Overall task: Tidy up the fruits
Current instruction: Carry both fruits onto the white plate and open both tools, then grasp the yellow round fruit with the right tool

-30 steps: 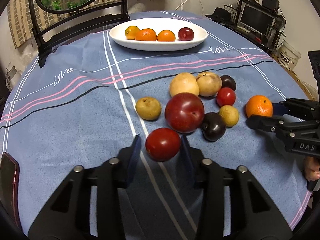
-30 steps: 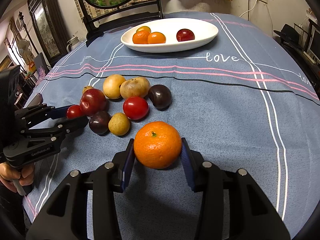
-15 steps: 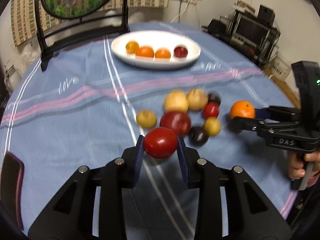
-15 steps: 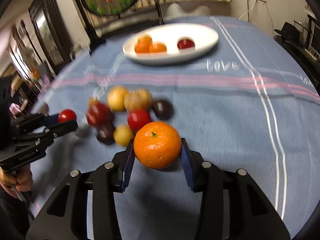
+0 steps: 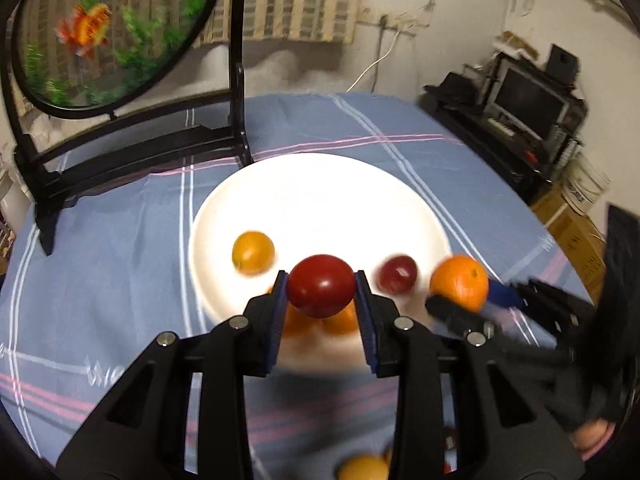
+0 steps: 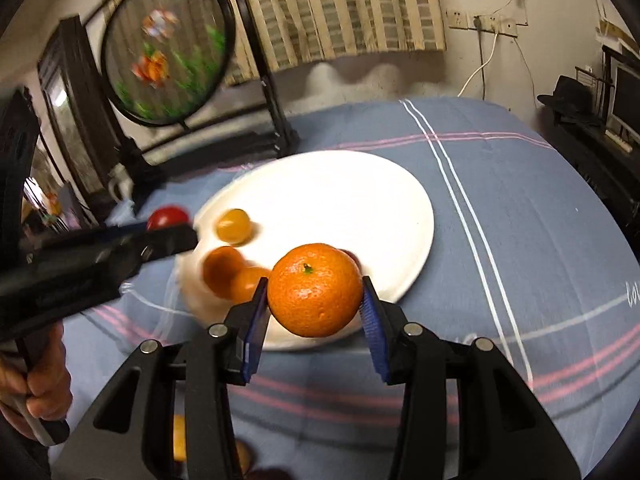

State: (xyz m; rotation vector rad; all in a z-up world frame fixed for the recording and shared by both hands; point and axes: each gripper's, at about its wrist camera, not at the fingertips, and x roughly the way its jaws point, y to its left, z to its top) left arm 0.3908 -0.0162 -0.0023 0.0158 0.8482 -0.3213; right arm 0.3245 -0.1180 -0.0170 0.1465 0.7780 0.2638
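1. The left gripper [image 5: 320,286] was clamped on a red tomato [image 5: 321,285], with both blue pads pressed against its sides.
2. The red tomato was held in the air above the near rim of the white plate [image 5: 320,200], not resting on it.
3. The right gripper [image 6: 314,296] was clamped on an orange mandarin [image 6: 315,295], stem end facing up, with a pad touching each side.
4. The orange mandarin was held above the near edge of the white plate, to the right of the red tomato as the left wrist view showed.
5. The 2 grippers were close together, side by side over the same edge of the plate.
6. On the plate lay a yellow-orange citrus [image 5: 253,253], a dark red plum [image 5: 397,274] and 2 orange fruits [image 6: 224,270] partly hidden behind the left gripper's fingers.
7. The plate stood on a blue striped tablecloth [image 6: 520,220].
8. A round painted screen on a black stand [image 5: 108,28] stood on the table behind the plate.
9. Both views were motion-blurred; the loose fruits at the bottom edge could not be identified.
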